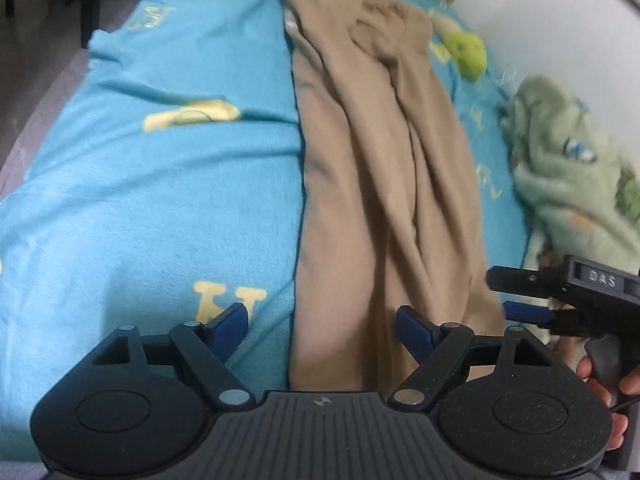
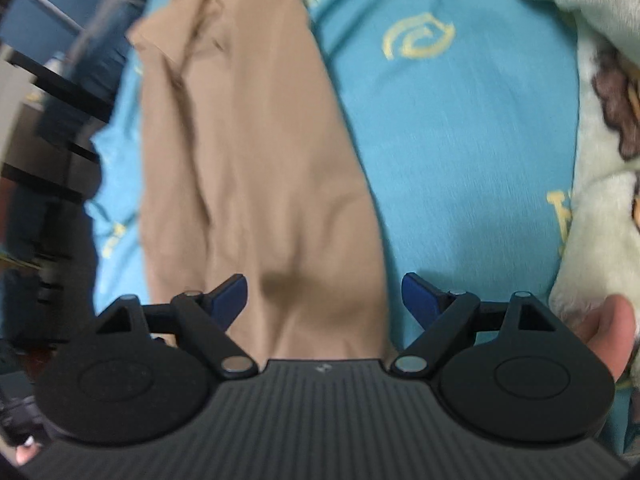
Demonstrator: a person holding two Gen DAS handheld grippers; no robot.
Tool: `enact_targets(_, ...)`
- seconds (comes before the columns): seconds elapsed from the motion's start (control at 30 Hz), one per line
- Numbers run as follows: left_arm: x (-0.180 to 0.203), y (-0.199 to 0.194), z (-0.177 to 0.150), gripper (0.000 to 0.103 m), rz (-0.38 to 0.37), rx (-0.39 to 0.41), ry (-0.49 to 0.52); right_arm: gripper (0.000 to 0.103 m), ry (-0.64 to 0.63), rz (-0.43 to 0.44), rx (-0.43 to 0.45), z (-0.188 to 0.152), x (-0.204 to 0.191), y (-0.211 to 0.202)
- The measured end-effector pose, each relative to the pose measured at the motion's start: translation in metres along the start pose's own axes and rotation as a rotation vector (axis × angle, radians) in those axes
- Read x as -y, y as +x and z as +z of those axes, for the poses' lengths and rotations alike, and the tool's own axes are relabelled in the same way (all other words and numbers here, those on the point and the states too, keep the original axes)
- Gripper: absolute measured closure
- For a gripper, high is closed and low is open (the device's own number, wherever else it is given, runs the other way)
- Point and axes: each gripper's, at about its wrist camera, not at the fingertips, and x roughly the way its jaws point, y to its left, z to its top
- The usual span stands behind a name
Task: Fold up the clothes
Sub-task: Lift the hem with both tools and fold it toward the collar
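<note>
Trousers (image 1: pixel 372 168) lie lengthwise, running away from camera.

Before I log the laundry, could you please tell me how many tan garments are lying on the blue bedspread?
1. The tan garment lies lengthwise down the middle of the blue bedspread, ahead of both open tools. Its far end is bunched, so more could be hidden there.

Black ribbed claw (image 1: pixel 322 330), blue fingertips (image 1: pixel 230 326), silver pivots.
</note>
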Motion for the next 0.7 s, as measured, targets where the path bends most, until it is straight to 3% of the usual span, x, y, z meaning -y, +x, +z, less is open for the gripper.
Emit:
enact_targets(0.07,0.005,0.001,-0.002,0.025,-0.008,-0.013,0.028,0.018,0.013,0.020,-0.056,-0.002,0.002,0.006)
enact_targets(0.13,0.007,0.001,-0.004,0.038,-0.022,-0.032,0.043,0.025,0.008,0.049,-0.120,-0.007,0.000,0.011)
enact_targets(0.2,0.008,0.000,-0.008,0.060,-0.046,-0.061,0.049,0.026,-0.081,0.019,-0.168,-0.016,-0.013,0.011)
enact_targets(0.23,0.010,0.000,-0.010,0.063,-0.046,-0.070,0.061,0.028,-0.123,0.003,-0.193,-0.020,-0.019,0.014)
enact_targets(0.3,0.014,-0.001,-0.015,0.070,-0.040,-0.084,0.091,0.047,-0.204,-0.032,-0.237,-0.028,-0.029,0.019)
enact_targets(0.33,0.016,-0.001,-0.017,0.074,-0.030,-0.085,0.100,0.056,-0.234,-0.055,-0.231,-0.031,-0.032,0.018)
enact_targets(0.37,0.016,-0.002,-0.019,0.080,-0.021,-0.084,0.105,0.076,-0.231,-0.042,-0.209,-0.031,-0.030,0.011)
enact_targets(0.47,0.015,-0.008,-0.021,0.098,0.006,-0.062,0.109,0.090,-0.225,-0.002,-0.145,-0.032,-0.027,-0.008)
enact_targets(0.57,0.008,-0.024,-0.022,0.100,-0.016,-0.014,0.078,0.092,-0.219,0.038,-0.080,-0.033,-0.024,-0.028)
enact_targets(0.7,-0.001,-0.063,-0.021,0.100,-0.090,0.127,0.036,0.092,-0.207,0.092,0.007,-0.034,-0.019,-0.055)
